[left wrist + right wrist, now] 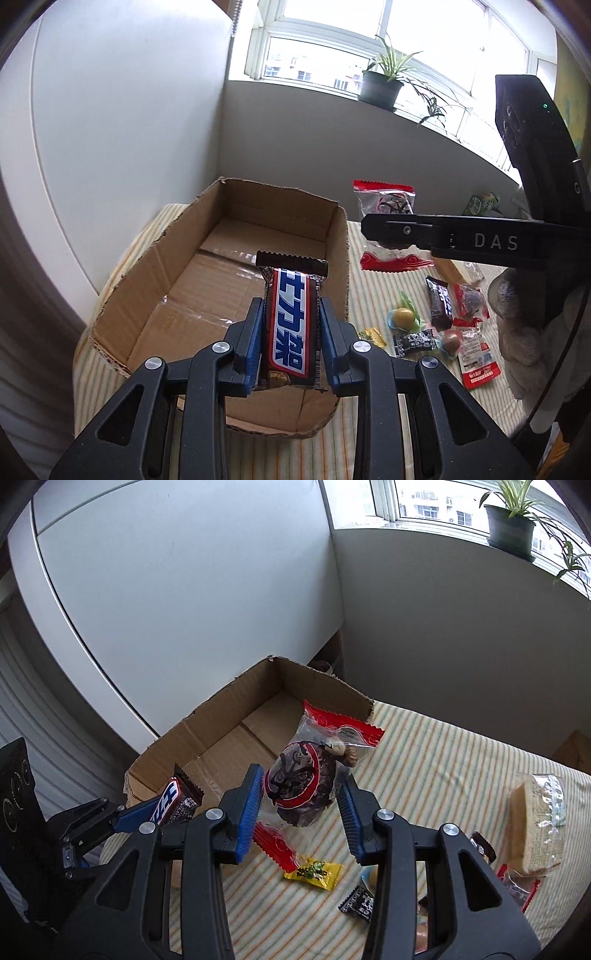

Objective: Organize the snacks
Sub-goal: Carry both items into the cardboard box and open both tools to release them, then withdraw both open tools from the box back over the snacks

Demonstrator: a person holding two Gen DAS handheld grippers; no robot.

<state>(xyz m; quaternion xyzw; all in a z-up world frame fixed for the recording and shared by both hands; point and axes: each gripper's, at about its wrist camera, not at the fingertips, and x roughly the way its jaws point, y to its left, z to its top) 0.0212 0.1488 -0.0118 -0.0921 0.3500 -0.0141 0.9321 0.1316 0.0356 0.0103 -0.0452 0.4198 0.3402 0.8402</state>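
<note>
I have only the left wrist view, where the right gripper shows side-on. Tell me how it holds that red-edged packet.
Observer: The right gripper has a blue pad against each side of the red-edged packet, at its round middle.
Operator: Say what is inside.
Observer: A dark round pastry, behind clear film printed with a black-and-red mask.
Operator: Report what lies beneath it.
Observer: A yellow candy on the striped cloth, just below the packet's lower red end in the right wrist view.
</note>
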